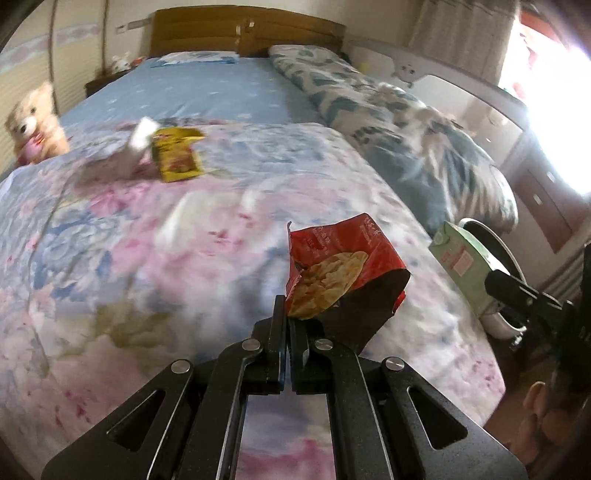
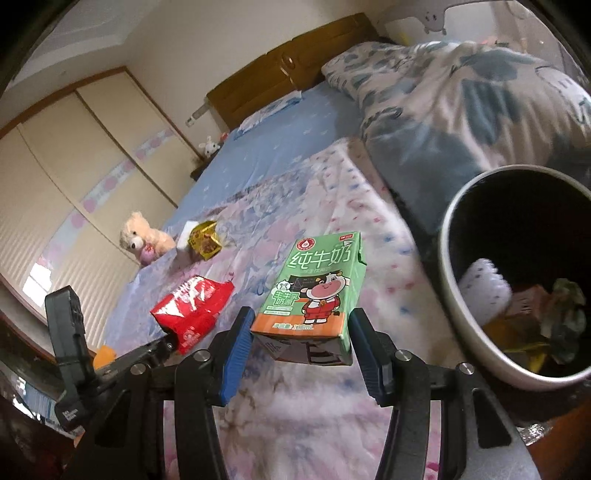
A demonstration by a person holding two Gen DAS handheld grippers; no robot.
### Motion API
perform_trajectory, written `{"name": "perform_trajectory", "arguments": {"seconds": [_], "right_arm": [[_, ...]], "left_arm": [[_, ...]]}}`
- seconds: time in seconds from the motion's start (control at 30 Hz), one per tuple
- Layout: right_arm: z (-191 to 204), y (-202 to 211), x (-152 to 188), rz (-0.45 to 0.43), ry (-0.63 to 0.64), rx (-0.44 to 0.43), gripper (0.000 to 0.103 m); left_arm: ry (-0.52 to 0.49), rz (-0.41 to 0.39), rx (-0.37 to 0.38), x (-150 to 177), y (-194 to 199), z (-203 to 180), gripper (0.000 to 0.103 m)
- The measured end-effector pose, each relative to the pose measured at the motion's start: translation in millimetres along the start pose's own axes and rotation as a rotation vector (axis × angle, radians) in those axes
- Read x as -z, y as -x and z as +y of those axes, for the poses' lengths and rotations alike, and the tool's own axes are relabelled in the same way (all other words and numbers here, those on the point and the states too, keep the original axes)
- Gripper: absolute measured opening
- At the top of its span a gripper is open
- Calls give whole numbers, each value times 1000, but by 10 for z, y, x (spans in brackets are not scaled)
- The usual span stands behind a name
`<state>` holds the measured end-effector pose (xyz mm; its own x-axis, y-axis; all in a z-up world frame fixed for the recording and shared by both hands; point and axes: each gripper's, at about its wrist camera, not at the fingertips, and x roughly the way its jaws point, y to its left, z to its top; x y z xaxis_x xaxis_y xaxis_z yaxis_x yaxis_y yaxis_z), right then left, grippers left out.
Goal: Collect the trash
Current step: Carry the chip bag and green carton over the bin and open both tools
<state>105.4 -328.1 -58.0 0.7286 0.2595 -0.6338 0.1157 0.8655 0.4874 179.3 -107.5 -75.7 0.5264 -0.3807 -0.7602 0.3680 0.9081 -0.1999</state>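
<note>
My left gripper (image 1: 290, 321) is shut on a red snack bag (image 1: 343, 273) and holds it above the flowered bedspread; the bag also shows in the right wrist view (image 2: 192, 310). My right gripper (image 2: 301, 328) is shut on a green milk carton (image 2: 314, 295), held beside a round trash bin (image 2: 454, 295) that has several pieces of trash in it. The carton also shows at the right of the left wrist view (image 1: 465, 266). A yellow wrapper (image 1: 177, 157) and a white tissue (image 1: 138, 138) lie further up the bed.
A teddy bear (image 1: 33, 125) sits at the bed's left edge. A rolled blue-patterned quilt (image 1: 406, 140) lies along the right side. A wooden headboard (image 1: 243, 31) and wardrobe doors (image 2: 74, 166) stand beyond.
</note>
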Motion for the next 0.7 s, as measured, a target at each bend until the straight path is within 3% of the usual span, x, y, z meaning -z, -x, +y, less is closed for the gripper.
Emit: {"name": "perform_trajectory", "arguments": {"seconds": [0.7], "right_arm": [[-894, 932, 72, -162, -132, 111, 53]], "left_arm": [[-244, 14, 112, -31, -55, -1373, 1]]}}
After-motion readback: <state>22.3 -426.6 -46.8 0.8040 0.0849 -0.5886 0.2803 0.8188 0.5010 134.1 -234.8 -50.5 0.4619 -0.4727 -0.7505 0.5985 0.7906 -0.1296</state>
